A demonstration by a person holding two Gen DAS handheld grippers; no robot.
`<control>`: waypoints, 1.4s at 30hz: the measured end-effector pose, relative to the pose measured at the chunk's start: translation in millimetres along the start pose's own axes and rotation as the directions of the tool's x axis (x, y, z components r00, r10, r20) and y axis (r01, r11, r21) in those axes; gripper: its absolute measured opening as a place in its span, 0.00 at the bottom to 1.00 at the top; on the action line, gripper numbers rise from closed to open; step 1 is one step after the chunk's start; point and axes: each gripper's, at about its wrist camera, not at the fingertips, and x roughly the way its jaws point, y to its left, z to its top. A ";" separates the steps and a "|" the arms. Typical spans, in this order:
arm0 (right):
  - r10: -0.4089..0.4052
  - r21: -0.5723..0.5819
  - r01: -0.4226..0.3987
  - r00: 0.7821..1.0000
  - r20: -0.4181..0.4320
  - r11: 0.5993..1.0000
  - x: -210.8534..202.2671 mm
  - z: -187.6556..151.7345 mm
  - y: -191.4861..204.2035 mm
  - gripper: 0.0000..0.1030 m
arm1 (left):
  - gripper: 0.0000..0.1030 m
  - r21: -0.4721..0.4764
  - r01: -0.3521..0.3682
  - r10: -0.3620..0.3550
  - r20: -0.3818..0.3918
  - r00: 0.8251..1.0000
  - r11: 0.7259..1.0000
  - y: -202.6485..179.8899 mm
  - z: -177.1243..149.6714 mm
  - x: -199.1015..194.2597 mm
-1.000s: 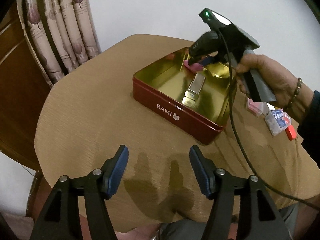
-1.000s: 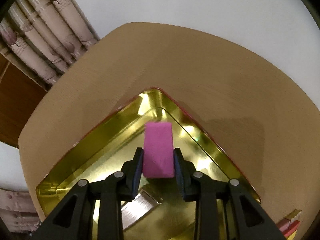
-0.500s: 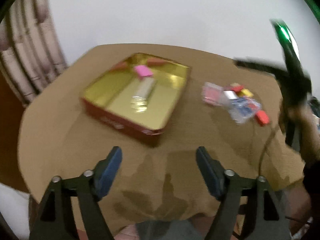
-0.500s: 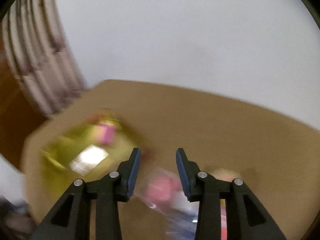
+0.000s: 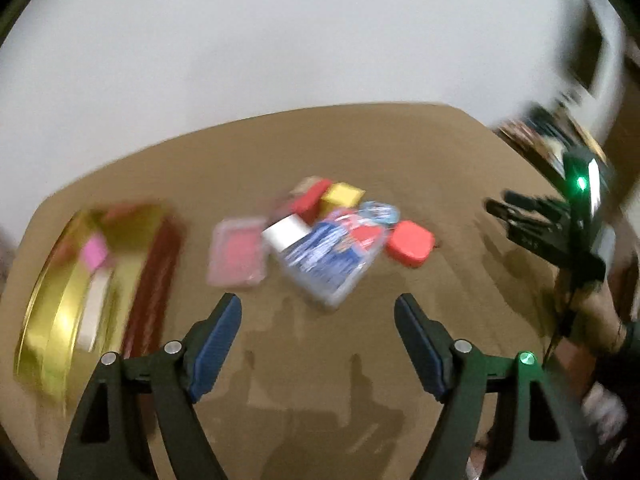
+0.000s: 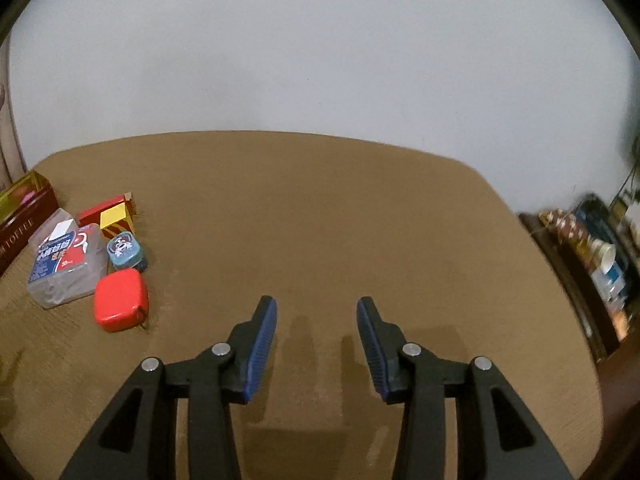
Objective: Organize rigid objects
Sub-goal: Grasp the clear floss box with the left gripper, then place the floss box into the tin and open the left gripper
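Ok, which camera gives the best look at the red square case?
The right wrist view: the red case is sharp and unobstructed on the table. The left wrist view shows it too, but motion-blurred.

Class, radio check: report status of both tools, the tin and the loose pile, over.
Left tool open, empty. Right tool open, empty. Pink block in tin; pile, red case nearest, on table. Nothing in the way.

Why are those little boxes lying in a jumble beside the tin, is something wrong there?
Nothing looks broken or spilled. The small items simply lie crowded together, touching or overlapping, on the table beside the red tin. Only a pink block and a pale piece show inside it. Both tongs, left and right, are open and empty.
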 end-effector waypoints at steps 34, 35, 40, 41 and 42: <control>0.189 0.123 -0.185 0.982 -0.021 0.975 14.4 -2.7 -30.6 0.50 | 0.55 0.299 0.214 -0.122 -0.298 0.947 0.930 -47.6 34.1 103.9; 0.191 0.124 -0.186 0.981 -0.023 0.975 14.8 -2.8 -31.0 0.50 | 0.55 0.292 0.196 -0.112 -0.279 0.954 0.936 -51.8 28.8 97.0; 0.184 0.125 -0.179 0.982 -0.029 0.976 15.1 -3.5 -31.1 0.50 | 0.55 0.141 0.128 -0.100 -0.188 0.977 0.982 -52.7 3.9 49.2; 0.179 0.125 -0.174 0.983 -0.031 0.977 15.2 -3.6 -31.1 0.50 | 0.55 0.087 0.114 -0.098 -0.172 0.980 0.990 -48.5 -1.2 34.9; 0.178 0.125 -0.173 0.983 -0.033 0.977 15.4 -3.4 -30.9 0.50 | 0.55 0.048 0.106 -0.097 -0.165 0.982 0.993 -42.9 -4.9 25.1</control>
